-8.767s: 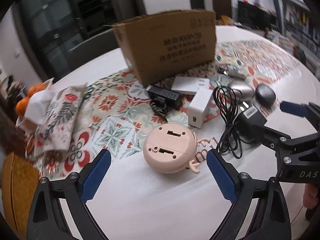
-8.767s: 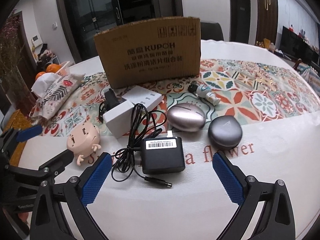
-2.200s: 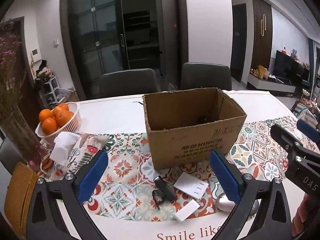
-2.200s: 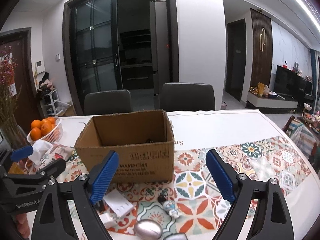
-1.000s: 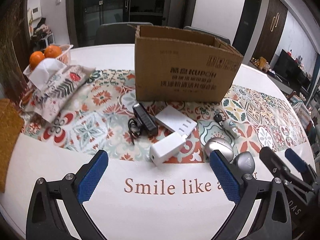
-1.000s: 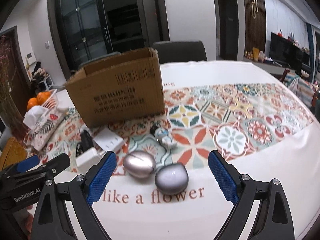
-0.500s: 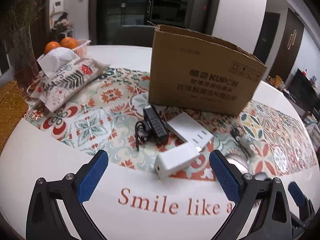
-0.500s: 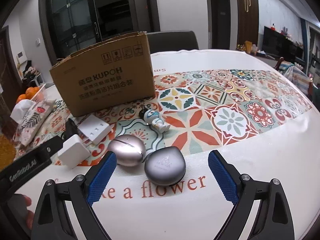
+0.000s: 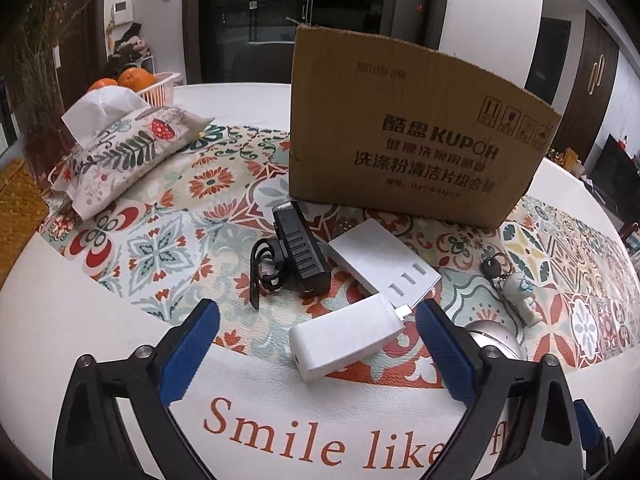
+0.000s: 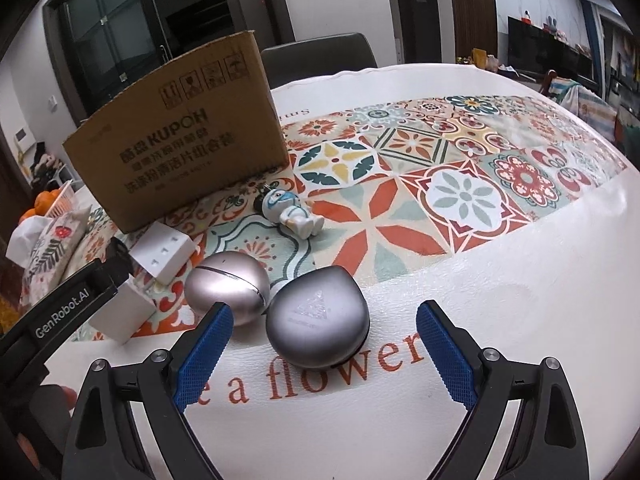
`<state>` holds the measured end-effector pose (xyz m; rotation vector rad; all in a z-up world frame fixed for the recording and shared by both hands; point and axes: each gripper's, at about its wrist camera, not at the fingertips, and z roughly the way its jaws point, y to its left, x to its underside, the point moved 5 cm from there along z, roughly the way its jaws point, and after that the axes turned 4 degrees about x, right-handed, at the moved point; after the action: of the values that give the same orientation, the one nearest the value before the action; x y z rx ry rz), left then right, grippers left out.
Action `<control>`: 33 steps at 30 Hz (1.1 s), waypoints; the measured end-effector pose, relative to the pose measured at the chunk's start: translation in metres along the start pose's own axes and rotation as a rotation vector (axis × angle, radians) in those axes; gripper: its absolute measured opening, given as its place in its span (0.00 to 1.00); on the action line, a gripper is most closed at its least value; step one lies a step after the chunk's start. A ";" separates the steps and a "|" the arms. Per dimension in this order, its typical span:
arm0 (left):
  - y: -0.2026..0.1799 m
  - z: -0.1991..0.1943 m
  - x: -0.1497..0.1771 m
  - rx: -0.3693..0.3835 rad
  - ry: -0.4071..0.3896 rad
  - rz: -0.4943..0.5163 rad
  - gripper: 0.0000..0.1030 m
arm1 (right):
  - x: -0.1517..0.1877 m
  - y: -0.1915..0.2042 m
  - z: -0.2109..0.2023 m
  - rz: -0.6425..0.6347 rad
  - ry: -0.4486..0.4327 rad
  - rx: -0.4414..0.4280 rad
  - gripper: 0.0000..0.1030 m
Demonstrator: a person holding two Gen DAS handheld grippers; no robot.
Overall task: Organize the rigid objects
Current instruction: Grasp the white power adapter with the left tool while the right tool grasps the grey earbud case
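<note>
A white charger block (image 9: 346, 336) lies between the blue pads of my left gripper (image 9: 318, 354), whose jaws are closing but do not touch it. Behind it lie a flat white box (image 9: 384, 266) and a black device (image 9: 301, 254) with a strap. In the right wrist view a dark grey rounded case (image 10: 318, 318) sits between the pads of my open right gripper (image 10: 320, 344), apart from both. A silver egg-shaped case (image 10: 227, 286) rests beside its left pad. A small astronaut keychain (image 10: 290, 212) lies behind. The cardboard box (image 9: 412, 136) stands at the back.
A patterned tissue pouch (image 9: 120, 156) and a basket of oranges (image 9: 138, 80) sit at the back left. A woven yellow mat (image 9: 18, 208) lies at the left edge. The round table (image 10: 520, 320) carries a tiled runner. The left gripper's arm (image 10: 60, 312) crosses the right view's left side.
Both grippers have sunk closer to the table. The white charger block now lies between the left pads, which stand slightly narrower, and the grey case lies between the right pads.
</note>
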<state>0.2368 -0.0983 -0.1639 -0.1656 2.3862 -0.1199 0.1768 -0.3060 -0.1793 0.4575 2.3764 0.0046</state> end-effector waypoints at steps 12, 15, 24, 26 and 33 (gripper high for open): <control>0.001 0.013 0.005 0.081 0.040 -0.035 0.76 | 0.004 0.003 0.015 -0.013 0.027 0.005 0.91; -0.002 0.019 0.009 0.102 0.091 -0.019 0.59 | 0.003 0.003 0.015 -0.014 0.025 0.006 0.88; -0.003 0.021 0.013 0.123 0.104 0.030 0.55 | 0.004 0.003 0.013 -0.063 0.021 0.040 0.56; -0.003 0.020 0.015 0.128 0.098 0.038 0.55 | 0.004 0.002 0.012 -0.065 0.020 0.040 0.56; -0.005 0.011 0.017 0.141 0.075 0.077 0.55 | 0.007 0.000 0.007 -0.066 0.010 0.040 0.56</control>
<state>0.2328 -0.1068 -0.1828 -0.0023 2.4444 -0.2607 0.1767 -0.3049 -0.1892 0.3988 2.4041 -0.0703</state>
